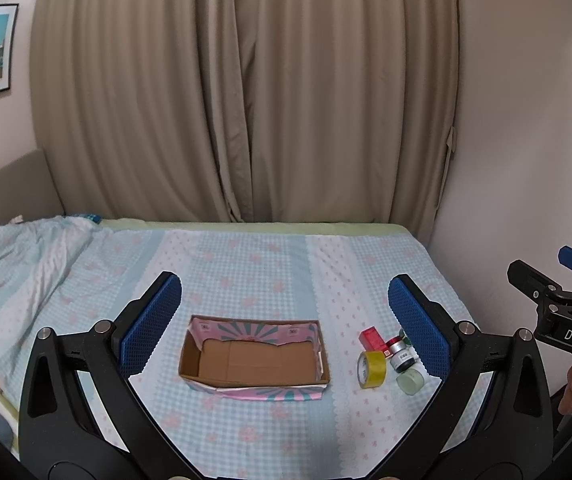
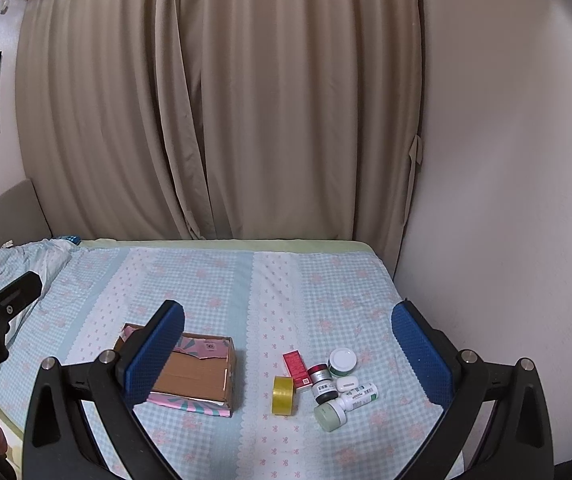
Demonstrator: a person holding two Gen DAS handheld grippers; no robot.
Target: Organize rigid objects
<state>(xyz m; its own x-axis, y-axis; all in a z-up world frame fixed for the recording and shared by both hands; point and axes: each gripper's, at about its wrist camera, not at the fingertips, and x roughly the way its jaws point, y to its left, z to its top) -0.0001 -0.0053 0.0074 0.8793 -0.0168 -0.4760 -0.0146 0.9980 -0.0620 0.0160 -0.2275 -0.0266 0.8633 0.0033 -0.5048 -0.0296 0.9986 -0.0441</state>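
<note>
Both grippers wide apart and holding nothing, hovering over the bed with box and clutter below.

Left gripper (image 1: 283, 320) hangs spread above the open cardboard box (image 1: 253, 356), whose brown floor is bare, pink-patterned flaps folded along its rim. Right gripper (image 2: 288, 356) is released too, framing the cluster to the box's right: yellow tape roll (image 2: 283, 395) standing on edge, red carton (image 2: 296, 365) just behind it, dark jar (image 2: 321, 380) touching the carton, white-lidded jar (image 2: 342, 361) at the back, small white case (image 2: 346, 383), white bottle (image 2: 360, 394) lying on its side, pale green jar (image 2: 330, 416) tipped at the front. A strip of checked bedsheet (image 2: 261, 300) separates box and cluster. The wall (image 2: 506, 240) closes in on the right past the mattress edge, curtain (image 2: 221, 100) behind.
</note>
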